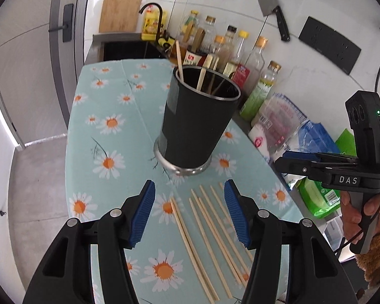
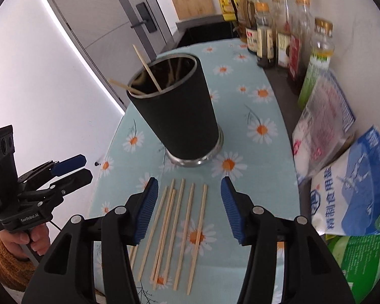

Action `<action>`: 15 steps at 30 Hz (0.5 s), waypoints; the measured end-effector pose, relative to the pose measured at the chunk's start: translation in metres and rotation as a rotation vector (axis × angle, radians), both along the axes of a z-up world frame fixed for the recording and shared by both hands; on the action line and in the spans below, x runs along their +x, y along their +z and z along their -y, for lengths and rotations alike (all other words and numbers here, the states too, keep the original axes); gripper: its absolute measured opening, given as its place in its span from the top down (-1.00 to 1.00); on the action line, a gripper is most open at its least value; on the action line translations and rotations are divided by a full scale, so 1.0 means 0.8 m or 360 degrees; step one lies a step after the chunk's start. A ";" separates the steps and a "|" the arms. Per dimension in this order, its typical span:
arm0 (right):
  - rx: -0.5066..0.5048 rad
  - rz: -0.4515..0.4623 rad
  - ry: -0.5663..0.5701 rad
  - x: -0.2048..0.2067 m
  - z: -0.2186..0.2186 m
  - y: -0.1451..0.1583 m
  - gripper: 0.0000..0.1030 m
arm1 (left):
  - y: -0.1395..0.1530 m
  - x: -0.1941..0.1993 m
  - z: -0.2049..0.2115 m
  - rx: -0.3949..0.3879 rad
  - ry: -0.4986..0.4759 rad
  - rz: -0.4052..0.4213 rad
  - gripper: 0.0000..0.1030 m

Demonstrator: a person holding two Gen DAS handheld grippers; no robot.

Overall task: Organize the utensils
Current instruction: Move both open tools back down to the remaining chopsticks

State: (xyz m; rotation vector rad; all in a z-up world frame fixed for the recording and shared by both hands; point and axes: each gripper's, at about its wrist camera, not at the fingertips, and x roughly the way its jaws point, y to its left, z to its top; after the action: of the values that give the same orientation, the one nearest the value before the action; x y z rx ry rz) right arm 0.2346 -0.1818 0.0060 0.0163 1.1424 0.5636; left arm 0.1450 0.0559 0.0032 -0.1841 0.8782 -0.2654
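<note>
A dark cup-shaped holder [image 1: 198, 121] stands upright on the daisy-print cloth [image 1: 109, 126], with a few wooden chopsticks inside. It also shows in the right wrist view [image 2: 179, 111]. Several loose chopsticks [image 1: 210, 230] lie side by side on the cloth in front of it, also in the right wrist view [image 2: 174, 230]. My left gripper [image 1: 190, 212] is open and empty above them. My right gripper [image 2: 187, 207] is open and empty above the same chopsticks; it shows from the side at the right of the left wrist view [image 1: 316, 162].
Sauce bottles [image 1: 230, 50] line the wall side of the counter. Bags of salt and packets [image 2: 342, 167] lie at the right. A sink [image 1: 129, 48] with a black tap sits behind. A cleaver [image 1: 271, 7] and cutting board [image 1: 121, 7] hang on the wall.
</note>
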 end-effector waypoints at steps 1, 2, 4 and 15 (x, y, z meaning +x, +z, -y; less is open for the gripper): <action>-0.0009 -0.0023 0.0000 0.001 0.001 -0.005 0.05 | -0.003 0.001 0.000 0.0003 0.0008 -0.0023 -0.07; -0.0018 -0.0053 0.0001 0.001 0.002 -0.012 0.06 | -0.006 0.002 0.000 0.0001 0.0014 -0.0045 -0.07; -0.0049 -0.0108 0.0008 0.002 0.001 -0.026 0.08 | -0.014 0.003 -0.002 0.0005 0.0049 -0.0092 -0.07; -0.0174 -0.0528 0.0081 0.009 -0.011 -0.092 0.18 | -0.056 -0.001 -0.012 0.0009 0.0122 -0.0356 -0.07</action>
State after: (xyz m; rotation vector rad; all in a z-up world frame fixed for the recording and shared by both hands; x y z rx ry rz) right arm 0.2417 -0.1734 -0.0680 -0.0139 1.4991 0.5555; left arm 0.1441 0.0653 -0.0417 -0.2451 1.0909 -0.1730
